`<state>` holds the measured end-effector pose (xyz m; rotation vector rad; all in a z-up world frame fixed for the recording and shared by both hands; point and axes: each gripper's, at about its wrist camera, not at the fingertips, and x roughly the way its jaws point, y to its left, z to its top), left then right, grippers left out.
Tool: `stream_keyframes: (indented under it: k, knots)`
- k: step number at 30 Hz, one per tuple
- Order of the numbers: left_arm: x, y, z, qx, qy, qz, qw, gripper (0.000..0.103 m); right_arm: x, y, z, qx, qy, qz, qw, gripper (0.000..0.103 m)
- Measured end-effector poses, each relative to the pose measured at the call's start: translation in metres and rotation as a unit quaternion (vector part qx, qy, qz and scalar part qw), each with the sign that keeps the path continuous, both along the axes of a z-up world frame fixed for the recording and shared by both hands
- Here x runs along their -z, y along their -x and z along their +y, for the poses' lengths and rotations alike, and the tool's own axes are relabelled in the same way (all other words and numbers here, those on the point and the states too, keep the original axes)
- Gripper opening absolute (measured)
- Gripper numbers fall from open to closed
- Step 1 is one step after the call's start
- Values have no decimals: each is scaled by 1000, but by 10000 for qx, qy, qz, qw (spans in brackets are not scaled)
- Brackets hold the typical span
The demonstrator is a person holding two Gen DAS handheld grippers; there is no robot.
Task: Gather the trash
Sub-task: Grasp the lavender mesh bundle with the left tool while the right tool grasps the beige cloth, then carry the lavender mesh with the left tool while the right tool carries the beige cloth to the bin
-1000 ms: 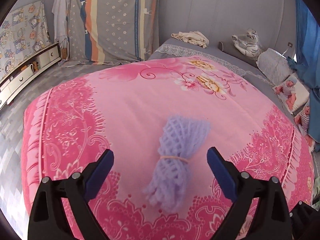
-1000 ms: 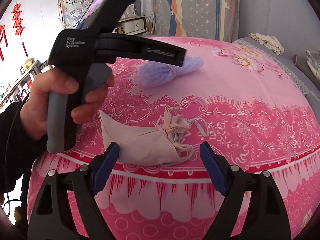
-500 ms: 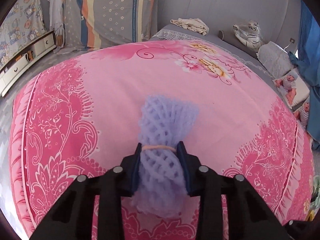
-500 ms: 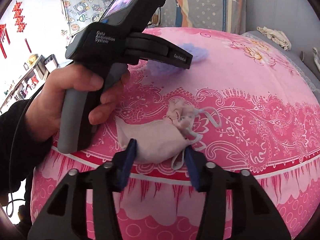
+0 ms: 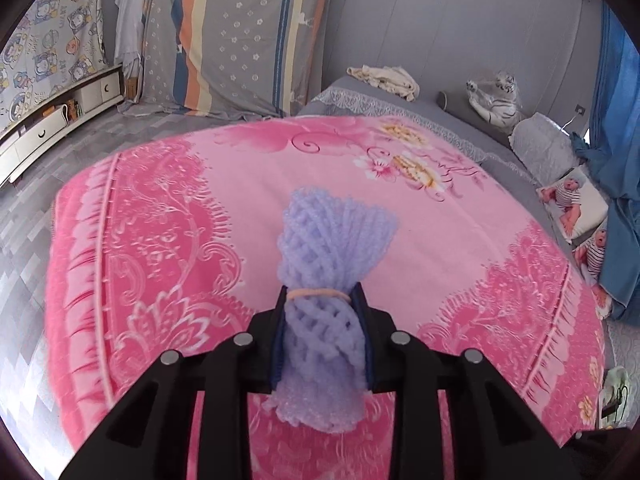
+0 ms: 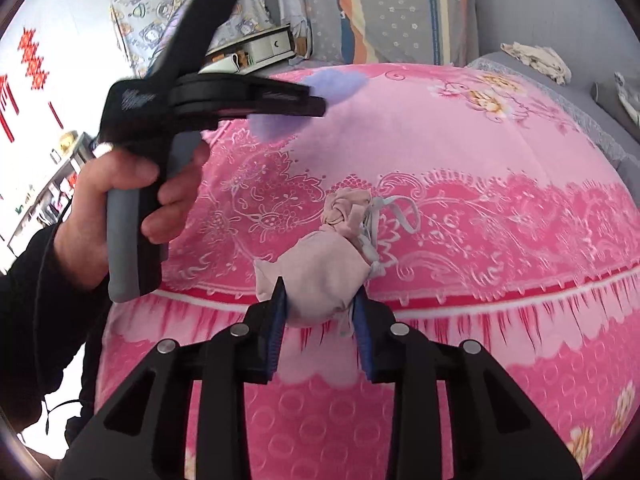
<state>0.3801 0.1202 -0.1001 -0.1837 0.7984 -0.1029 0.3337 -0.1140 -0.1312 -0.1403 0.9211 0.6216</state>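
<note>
A bundle of lilac foam fruit net [image 5: 334, 236], tied with a rubber band, sits between the blue pads of my left gripper [image 5: 320, 300]; the jaws are closing and the pads press its lower half, lifting it off the pink blanket [image 5: 160, 220]. My right gripper [image 6: 320, 296] is also closing, its pads squeezing a crumpled beige-pink bag [image 6: 320, 260] with knotted top and pale straps near the blanket's front edge. In the right wrist view a hand [image 6: 120, 196] holds the left gripper [image 6: 312, 104], blurred, with the lilac net [image 6: 340, 80] behind it.
The pink flowered blanket [image 6: 480, 160] covers a grey bed. A cream cloth [image 5: 384, 78], a plush tiger [image 5: 496, 100], a grey pillow [image 5: 544, 152] and doll cushions [image 5: 572, 204] lie at the far side. A blue curtain [image 5: 616, 160] hangs right; a low white cabinet [image 5: 52, 128] stands left.
Both grippers went from wide open to closed on their items: the left on the lilac net, the right on the beige-pink bag. Both have since risen a little with them.
</note>
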Motion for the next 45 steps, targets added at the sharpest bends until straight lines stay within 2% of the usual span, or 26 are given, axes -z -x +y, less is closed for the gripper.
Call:
stream_keyframes:
  k: [5,16,25,31,40,45]
  knots:
    - [-12,33,0,2,36,-89,10000,27,-17,20,-16,72,-223,37,9997,29]
    - [-25,109,-7,142,127,-260,9995,27,-44,70,-45,213,-384,48,9990,29]
    - [-37,163,-17,342,219,-402,9984,27,-58,101,-88,648,-524,-79,9965,29]
    - [-49,195,-39,665,246,-574,9958,27,-66,115,-124,1039,-763,-200,9914,29]
    - [-76,234,-88,1372,233,-953,9857,27,-86,153,-177,1602,-1039,-515,9802,29]
    - [-88,254,-123,1844,169,-1145,9760,27,-100,183,-217,2094,-1147,-789,9679,29]
